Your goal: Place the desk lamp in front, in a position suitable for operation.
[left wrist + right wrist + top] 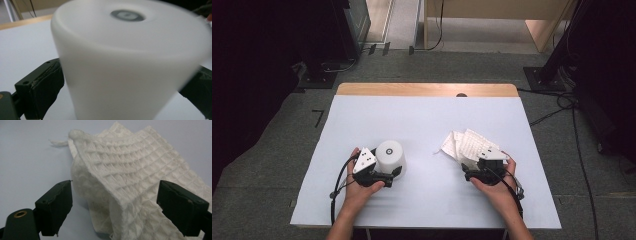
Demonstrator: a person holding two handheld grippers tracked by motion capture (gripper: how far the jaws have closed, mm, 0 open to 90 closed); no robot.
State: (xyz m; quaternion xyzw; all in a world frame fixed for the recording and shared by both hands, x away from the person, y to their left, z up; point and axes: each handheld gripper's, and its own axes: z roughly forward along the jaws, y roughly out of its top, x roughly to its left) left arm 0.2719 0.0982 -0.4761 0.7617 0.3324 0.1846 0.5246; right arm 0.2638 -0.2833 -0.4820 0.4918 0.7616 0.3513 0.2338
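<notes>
Left jaws hold the white cup (pixel 130 65) upside down; right jaws stand wide around the cloth (pixel 135 182), which I have not grasped yet.

A lab: camera stands (pixel 547 75) and cables (pixel 562 107) (grey carpet) ring the table (pixel 422 115).

From high up on the person's side, we look forward and down on the whole tabletop (pixel 427 120). The left gripper view sits very close to the white cup (pixel 130 65), looking along its side. The right gripper view sits close to the white cloth (pixel 130 177). The high view shares both things.
</notes>
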